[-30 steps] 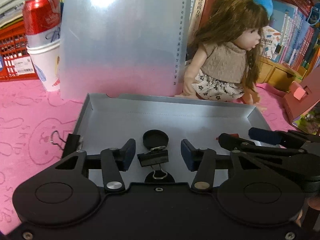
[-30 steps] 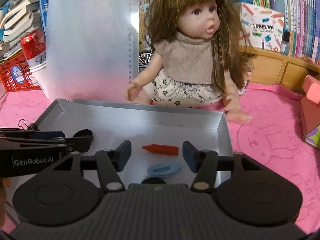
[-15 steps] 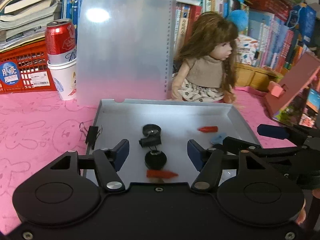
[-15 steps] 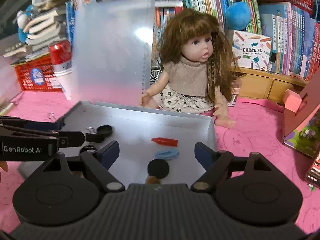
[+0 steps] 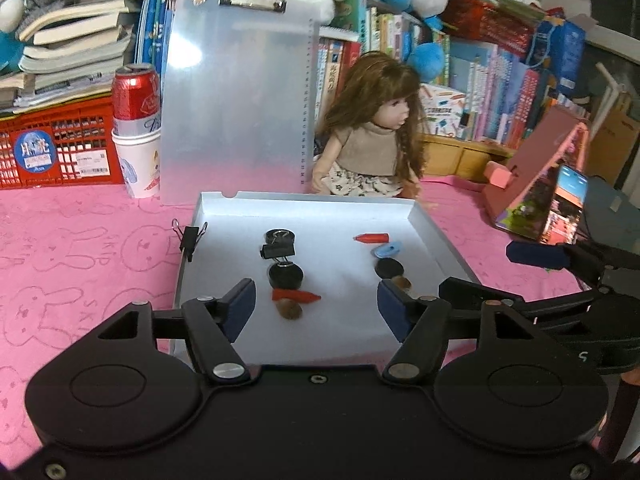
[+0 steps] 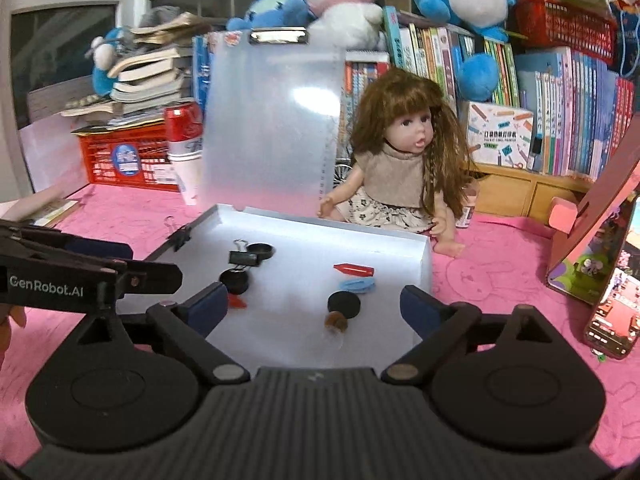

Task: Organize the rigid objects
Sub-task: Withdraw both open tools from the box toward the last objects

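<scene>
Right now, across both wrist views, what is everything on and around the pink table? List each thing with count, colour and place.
Tray: 1, white, centre of the pink cloth.
Binder clips: 2, black; one inside the tray at left, one on its left rim.
Round caps: 3, black; two by the inner clip, one at right.
Pointed pieces: 2, red; one far right, one near left.
Oval piece: 1, blue, under the far red piece.
Brown lumps: 2, near end of each row.
Clipboard: 1, translucent, upright behind tray.
Doll: 1, brown-haired, seated behind tray.
Can: 1, red, in a white cup.
Crate: 1, red, far left.
Phone: 1, right edge.
Left gripper: jaws opening, nothing between.
Right gripper: jaws opening, nothing between.
</scene>
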A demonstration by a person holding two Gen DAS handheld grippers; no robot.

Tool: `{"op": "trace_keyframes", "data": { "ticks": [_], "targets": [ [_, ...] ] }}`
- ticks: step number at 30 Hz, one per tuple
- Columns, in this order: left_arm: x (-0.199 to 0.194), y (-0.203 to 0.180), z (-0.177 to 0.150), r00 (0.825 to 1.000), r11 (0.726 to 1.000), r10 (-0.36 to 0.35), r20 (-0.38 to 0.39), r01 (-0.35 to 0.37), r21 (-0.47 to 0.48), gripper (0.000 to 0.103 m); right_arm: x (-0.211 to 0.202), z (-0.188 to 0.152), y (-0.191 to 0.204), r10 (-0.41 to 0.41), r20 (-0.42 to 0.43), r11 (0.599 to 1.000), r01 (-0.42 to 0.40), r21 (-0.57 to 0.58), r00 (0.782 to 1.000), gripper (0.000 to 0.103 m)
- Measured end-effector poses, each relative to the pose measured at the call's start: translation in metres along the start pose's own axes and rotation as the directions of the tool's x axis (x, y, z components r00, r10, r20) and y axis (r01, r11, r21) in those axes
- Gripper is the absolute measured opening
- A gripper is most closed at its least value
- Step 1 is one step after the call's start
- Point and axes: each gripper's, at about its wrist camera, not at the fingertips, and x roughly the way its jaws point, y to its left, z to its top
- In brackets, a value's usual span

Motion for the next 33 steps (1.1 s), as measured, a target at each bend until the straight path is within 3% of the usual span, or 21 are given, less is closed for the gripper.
{"op": "trace_keyframes", "data": {
  "ticks": [19,33],
  "targets": [
    [-0.067,-0.003,-0.065,0.998,0.999,-0.038,0.056,0.036,0.03,0.068,-0.06,-0.037,0.029,0.081,0.044,0.995,-0.079,-0.057,0.996,0.1],
    [-0.081,-0.011,-0.119,0.998,0.993,-0.065,-0.02,0.067,0.099,0.069,-0.073,-0.091,0.033,0.072,-0.027,0.989,-0.075,-0.129,0.997,0.097]
  ]
}}
